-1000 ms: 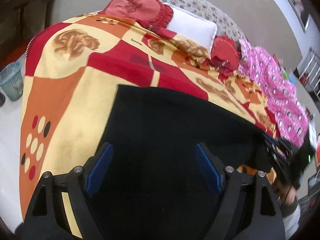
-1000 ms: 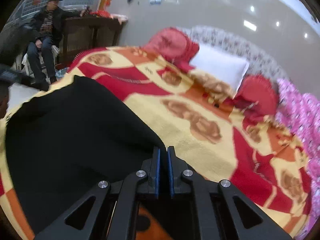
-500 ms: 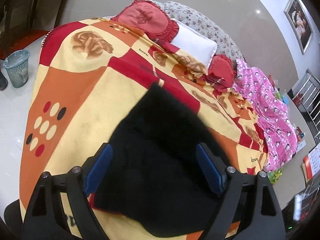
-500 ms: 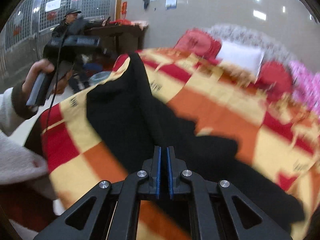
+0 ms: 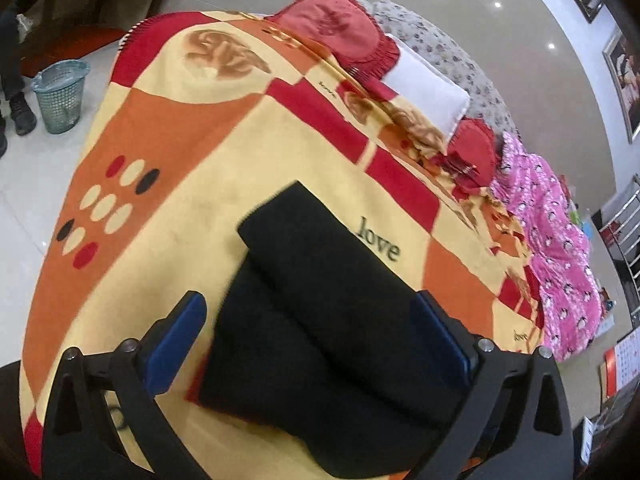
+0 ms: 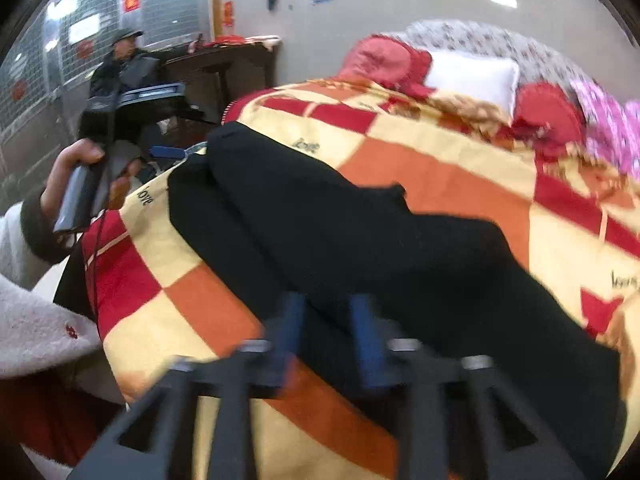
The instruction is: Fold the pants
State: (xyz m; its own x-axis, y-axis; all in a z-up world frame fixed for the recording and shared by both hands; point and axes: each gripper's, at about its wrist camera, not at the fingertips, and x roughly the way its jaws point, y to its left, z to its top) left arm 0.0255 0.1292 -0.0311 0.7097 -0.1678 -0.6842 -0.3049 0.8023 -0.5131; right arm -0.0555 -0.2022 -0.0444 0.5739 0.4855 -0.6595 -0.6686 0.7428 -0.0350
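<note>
The black pants [image 5: 332, 320] lie folded lengthwise on the red, orange and yellow blanket [image 5: 192, 152], one leg laid over the other. My left gripper [image 5: 308, 332] is open, hovering over the near end of the pants with nothing between its blue pads. In the right wrist view the pants [image 6: 360, 232] stretch across the blanket [image 6: 460, 168]. My right gripper [image 6: 328, 332] is open a little, blurred, just above the pants' near edge. The left gripper [image 6: 168, 152] shows there at the pants' far end, held in a hand.
Red cushions [image 5: 336, 16] and a white pillow [image 5: 424, 88] lie at the head of the bed. A pink quilt [image 5: 552, 248] lies along the right side. A green basket [image 5: 60, 96] stands on the floor at left. A seated person [image 6: 124, 68] is beyond the bed.
My right gripper carried one pant leg across over the other, then opened and let go. The left gripper stayed open and drew back from the cloth.
</note>
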